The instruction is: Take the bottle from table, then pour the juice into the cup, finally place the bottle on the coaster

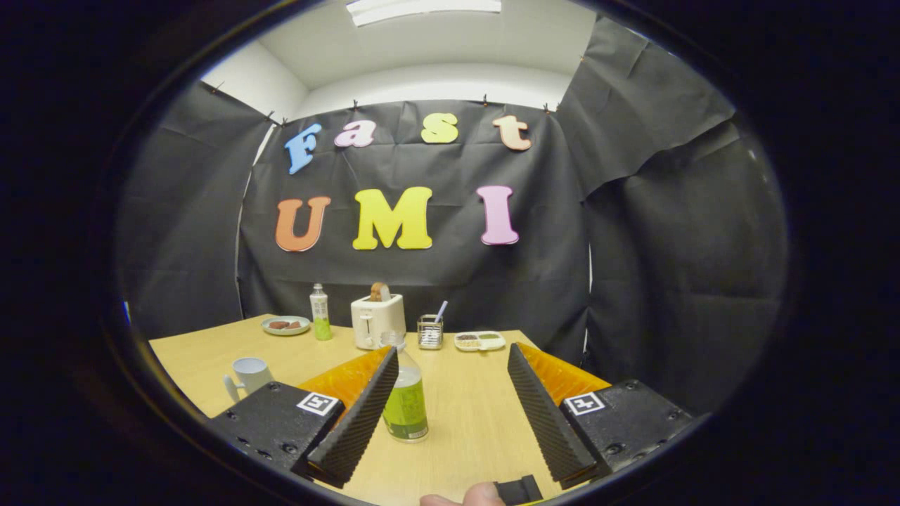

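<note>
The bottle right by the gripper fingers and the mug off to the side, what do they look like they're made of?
The bottle looks like clear plastic: see-through wall above a green label, glossy glints. It stands between the open gripper fingers, close against one, ungrasped. The mug looks like glazed ceramic, judging by its opaque white, thick wall and soft sheen, though enamel or plastic can't be ruled out.

The left finger [362, 404] hides the near bottle's [406, 404] left side. At ten o'clock from that bottle, the white cup's [246, 376] base is hidden behind the gripper's [450, 372] body. Contents of the far plate [285, 325], divided tray [479, 341] and wire holder [429, 332] are too small to identify.
</note>
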`<state>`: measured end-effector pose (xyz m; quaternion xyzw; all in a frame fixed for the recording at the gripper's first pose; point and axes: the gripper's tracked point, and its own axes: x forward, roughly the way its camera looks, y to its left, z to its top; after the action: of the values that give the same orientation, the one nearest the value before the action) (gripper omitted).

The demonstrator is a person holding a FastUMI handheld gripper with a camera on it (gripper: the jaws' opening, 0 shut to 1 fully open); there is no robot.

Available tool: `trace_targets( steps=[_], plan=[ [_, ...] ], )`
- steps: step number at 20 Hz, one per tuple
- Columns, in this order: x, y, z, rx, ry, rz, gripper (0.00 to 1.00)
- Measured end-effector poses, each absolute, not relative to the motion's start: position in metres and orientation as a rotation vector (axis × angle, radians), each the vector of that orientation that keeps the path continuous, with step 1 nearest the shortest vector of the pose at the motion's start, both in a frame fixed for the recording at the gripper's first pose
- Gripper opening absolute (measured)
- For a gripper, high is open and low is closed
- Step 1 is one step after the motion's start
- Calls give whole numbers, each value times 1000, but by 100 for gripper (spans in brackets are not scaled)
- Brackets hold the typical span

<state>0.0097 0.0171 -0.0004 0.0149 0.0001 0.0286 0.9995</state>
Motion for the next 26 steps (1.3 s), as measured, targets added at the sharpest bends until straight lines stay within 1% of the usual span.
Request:
trace_targets(
  steps=[4, 14, 21, 26],
  plan=[
    [12, 18, -3, 36, 2, 60, 100],
    [35, 57, -35, 68, 60, 148, 100],
    [70, 80, -81, 49, 138, 153, 100],
    [93, 85, -99, 57, 190, 139, 100]
  ],
)
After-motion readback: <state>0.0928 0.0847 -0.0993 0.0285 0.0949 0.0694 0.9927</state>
